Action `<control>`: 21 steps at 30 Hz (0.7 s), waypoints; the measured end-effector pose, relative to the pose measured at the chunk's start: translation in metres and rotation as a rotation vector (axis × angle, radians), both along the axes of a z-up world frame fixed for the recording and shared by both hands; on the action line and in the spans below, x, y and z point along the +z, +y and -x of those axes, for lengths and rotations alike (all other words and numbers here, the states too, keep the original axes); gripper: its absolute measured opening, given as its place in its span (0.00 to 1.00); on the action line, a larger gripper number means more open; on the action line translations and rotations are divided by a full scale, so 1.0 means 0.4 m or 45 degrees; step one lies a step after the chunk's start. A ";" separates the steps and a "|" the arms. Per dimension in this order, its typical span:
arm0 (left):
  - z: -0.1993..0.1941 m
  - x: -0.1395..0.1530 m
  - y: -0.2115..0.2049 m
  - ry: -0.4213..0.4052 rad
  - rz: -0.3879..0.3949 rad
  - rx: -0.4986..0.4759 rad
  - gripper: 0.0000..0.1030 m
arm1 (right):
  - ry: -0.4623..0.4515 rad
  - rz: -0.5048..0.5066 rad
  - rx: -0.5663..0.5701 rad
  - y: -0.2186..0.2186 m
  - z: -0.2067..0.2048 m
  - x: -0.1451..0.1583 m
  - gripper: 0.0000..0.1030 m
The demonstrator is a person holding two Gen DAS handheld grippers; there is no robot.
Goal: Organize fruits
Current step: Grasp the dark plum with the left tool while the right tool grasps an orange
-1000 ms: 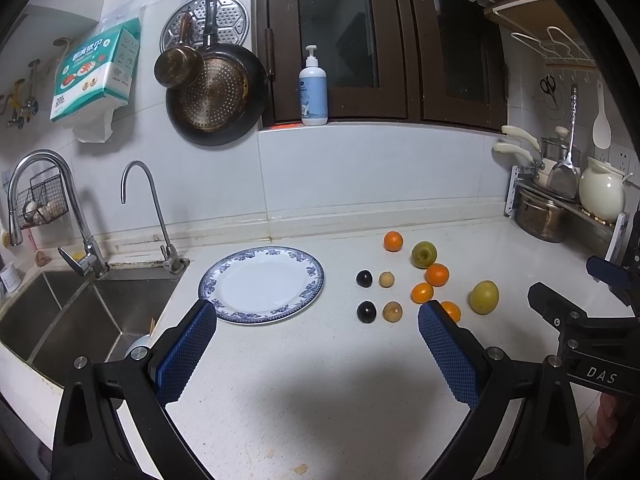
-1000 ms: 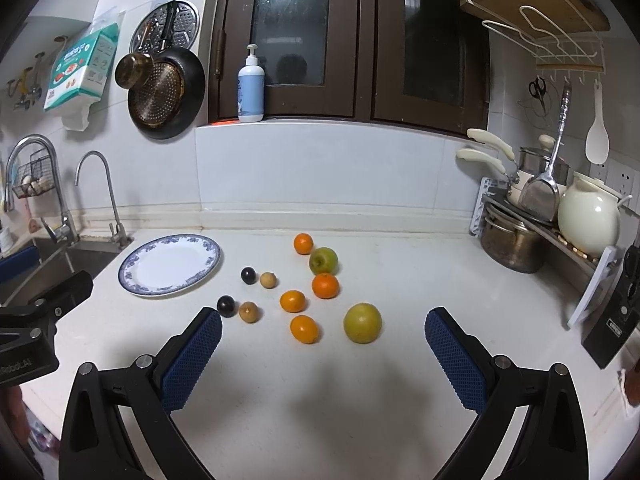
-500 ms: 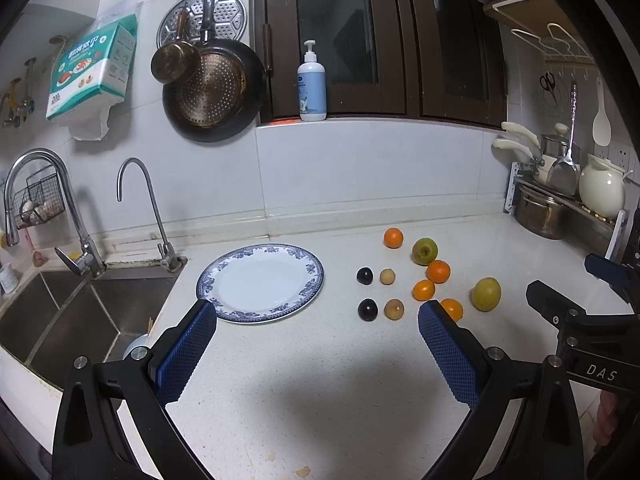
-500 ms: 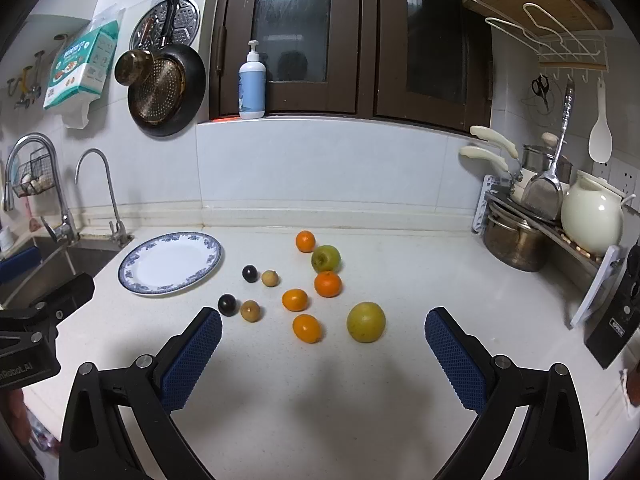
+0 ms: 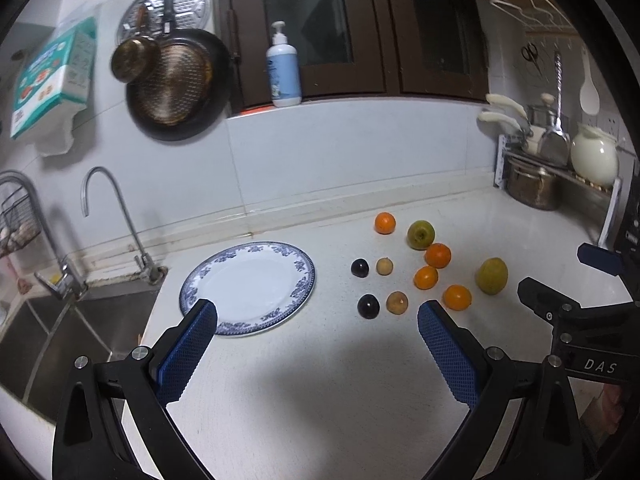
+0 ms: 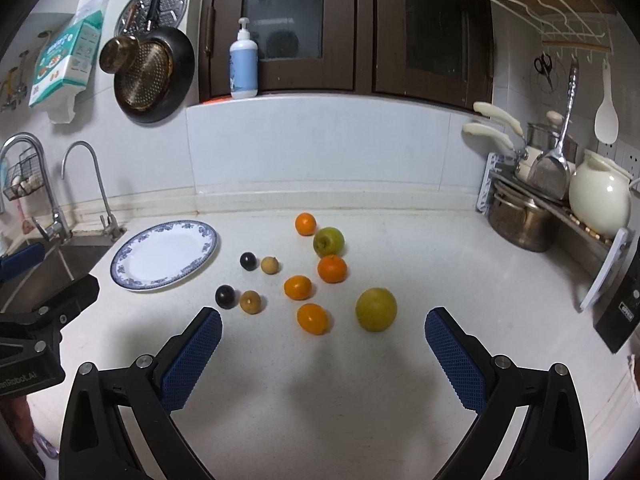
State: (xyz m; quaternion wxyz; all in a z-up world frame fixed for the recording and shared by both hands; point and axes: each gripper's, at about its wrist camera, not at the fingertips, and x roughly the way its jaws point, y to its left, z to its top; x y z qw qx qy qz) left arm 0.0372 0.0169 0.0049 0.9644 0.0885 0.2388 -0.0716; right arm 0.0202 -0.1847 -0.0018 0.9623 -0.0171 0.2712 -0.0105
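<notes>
— It's a kitchen with a white counter [image 6: 320, 400]. Where is the fruit?

— Loose on the counter, just right of the blue-rimmed plate [image 6: 164, 256]. The plate has nothing on it.

— And the grippers?

— The left gripper [image 5: 318, 320] and right gripper [image 6: 323, 326] both hang low over the counter, spread wide, holding nothing.

— How many fruits?

— Four oranges [image 6: 297, 287], two green fruits [image 6: 376, 309], two dark plums [image 6: 225, 296], two little brown ones [image 6: 251, 301].
</notes>
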 end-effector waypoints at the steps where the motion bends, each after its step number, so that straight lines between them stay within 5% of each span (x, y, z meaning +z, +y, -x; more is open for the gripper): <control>1: -0.012 -0.003 -0.002 -0.001 -0.017 -0.024 0.97 | 0.012 0.001 -0.006 0.001 -0.008 -0.007 1.00; 8: -0.095 -0.047 -0.020 0.032 -0.106 -0.147 0.91 | 0.084 0.017 -0.039 0.013 -0.066 -0.052 0.99; 21: -0.254 -0.163 -0.052 0.250 -0.176 -0.365 0.70 | 0.249 -0.013 -0.038 0.025 -0.190 -0.149 0.82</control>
